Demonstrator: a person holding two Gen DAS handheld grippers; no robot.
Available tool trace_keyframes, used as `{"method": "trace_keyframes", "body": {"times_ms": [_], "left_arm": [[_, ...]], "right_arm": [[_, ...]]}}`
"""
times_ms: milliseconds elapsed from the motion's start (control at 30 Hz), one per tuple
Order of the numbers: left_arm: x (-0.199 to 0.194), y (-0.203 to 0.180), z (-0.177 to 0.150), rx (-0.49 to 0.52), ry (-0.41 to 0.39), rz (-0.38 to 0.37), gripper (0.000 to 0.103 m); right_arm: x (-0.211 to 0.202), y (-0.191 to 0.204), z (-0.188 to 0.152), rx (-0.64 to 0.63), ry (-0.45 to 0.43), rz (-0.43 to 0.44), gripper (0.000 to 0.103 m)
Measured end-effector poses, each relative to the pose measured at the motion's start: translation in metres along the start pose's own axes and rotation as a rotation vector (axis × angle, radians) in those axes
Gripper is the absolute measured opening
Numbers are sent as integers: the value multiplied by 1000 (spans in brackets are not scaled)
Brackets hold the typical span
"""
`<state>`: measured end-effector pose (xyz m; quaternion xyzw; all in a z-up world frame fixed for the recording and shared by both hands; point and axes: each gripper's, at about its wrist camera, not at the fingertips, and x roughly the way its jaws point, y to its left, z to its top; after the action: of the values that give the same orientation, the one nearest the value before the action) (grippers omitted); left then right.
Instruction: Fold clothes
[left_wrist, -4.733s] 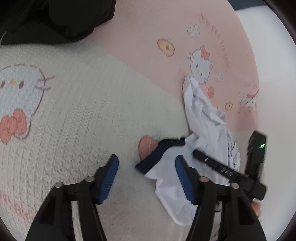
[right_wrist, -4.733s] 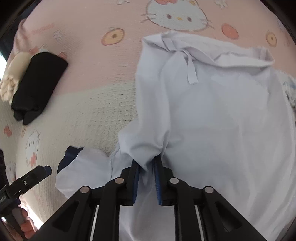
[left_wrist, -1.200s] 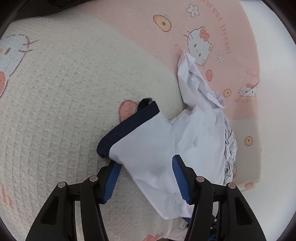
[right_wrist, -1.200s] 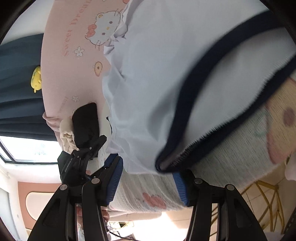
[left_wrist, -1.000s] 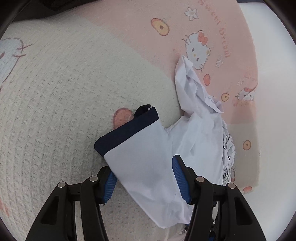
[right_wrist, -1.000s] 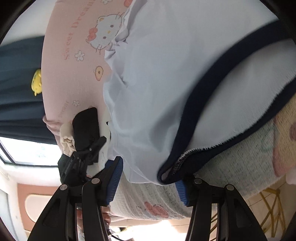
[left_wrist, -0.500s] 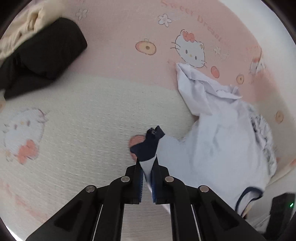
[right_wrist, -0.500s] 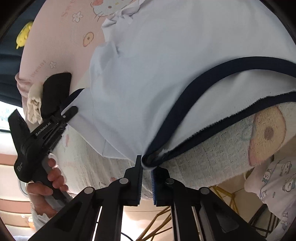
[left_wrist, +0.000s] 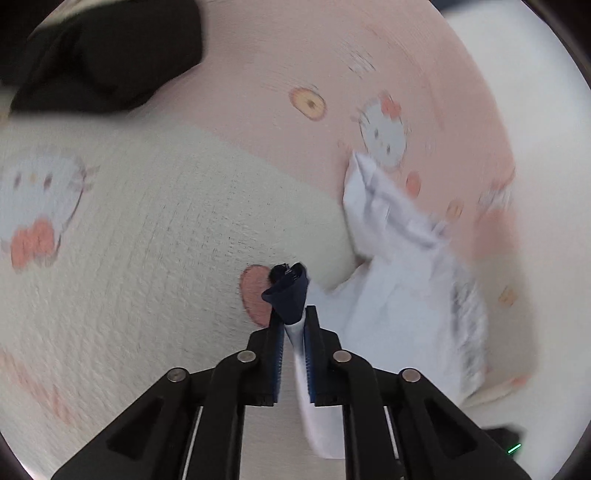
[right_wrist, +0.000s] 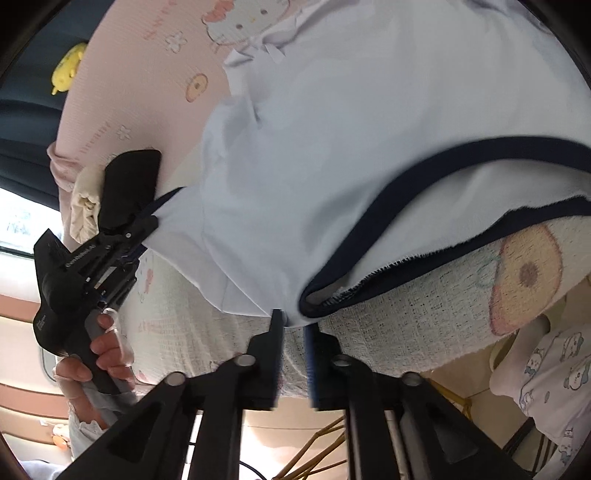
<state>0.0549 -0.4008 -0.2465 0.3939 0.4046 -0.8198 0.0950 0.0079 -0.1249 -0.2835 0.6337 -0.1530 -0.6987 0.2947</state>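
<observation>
A white shirt with navy trim lies crumpled on the bed. In the left wrist view my left gripper pinches its navy sleeve cuff, which stands bunched above the tips. White cloth runs down between the pads, and the jaws are opening slightly. In the right wrist view the shirt spreads wide with its navy-edged hem nearest. My right gripper has a corner of that hem between its tips. Its jaws are opening and a gap shows. The left gripper appears there at the left.
A cream waffle blanket meets a pink cartoon sheet. A folded black garment lies at the far left, beside a cream one. A hand holds the left gripper's handle. Patterned cloth hangs past the bed edge.
Both grippers stood open around the shirt's edges, then shut on them and rose a little. The sleeve cuff has bunched up, and the right jaws have parted again.
</observation>
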Motion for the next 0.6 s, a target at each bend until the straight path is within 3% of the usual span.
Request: {"method": "trace_keyframes", "body": {"times_ms": [33, 67, 100, 133, 600], "left_arm": [[-4, 0, 0, -24, -11, -7, 20], [-8, 0, 0, -42, -23, -11, 37], [-11, -2, -1, -28, -34, -1, 56], [-14, -5, -2, -14, -46, 10, 60], [-28, -62, -20, 249, -39, 75, 60]], "right_arm": [[-4, 0, -1, -4, -11, -8, 37], [-8, 0, -2, -9, -21, -15, 49], [-12, 1, -3, -13, -32, -23, 51], [-16, 3, -3, -10, -45, -29, 51], [-95, -26, 6, 107, -231, 0, 61]]}}
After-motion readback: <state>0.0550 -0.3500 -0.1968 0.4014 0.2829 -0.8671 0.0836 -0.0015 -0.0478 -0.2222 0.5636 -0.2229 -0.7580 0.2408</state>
